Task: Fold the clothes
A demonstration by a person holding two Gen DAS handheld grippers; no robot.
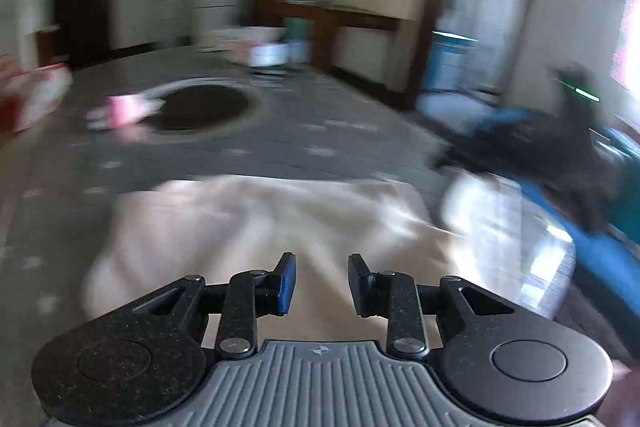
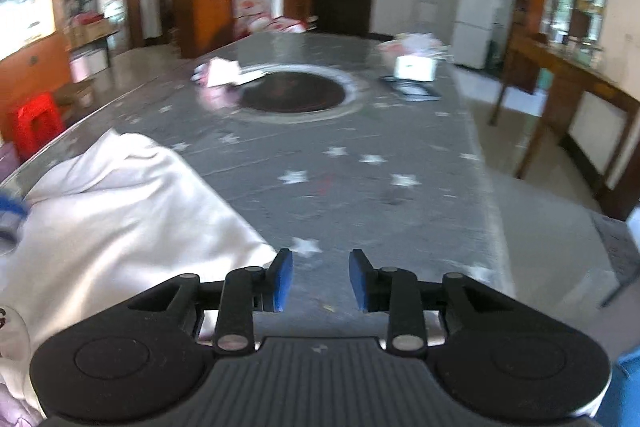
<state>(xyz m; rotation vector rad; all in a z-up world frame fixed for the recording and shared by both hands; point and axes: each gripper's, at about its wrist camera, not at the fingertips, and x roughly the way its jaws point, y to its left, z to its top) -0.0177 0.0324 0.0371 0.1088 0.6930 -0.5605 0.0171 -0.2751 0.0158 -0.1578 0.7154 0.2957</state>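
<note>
A pale cream garment (image 1: 256,223) lies spread on the grey star-patterned table (image 1: 312,131), blurred by motion in the left wrist view. My left gripper (image 1: 322,281) hovers over its near part, open, with nothing between its blue pads. In the right wrist view the same white garment (image 2: 116,219) covers the table's near left. My right gripper (image 2: 320,279) stands open just right of the cloth's edge, over bare table (image 2: 360,187). The other gripper (image 1: 576,131) shows as a dark blur at the right of the left wrist view.
A dark round inset (image 2: 292,93) sits mid-table with pink and white items (image 2: 224,73) beside it. A white box (image 2: 414,67) and a dark flat thing (image 2: 416,91) lie at the far right. A red stool (image 2: 36,125) stands left, a wooden bench (image 2: 568,79) right.
</note>
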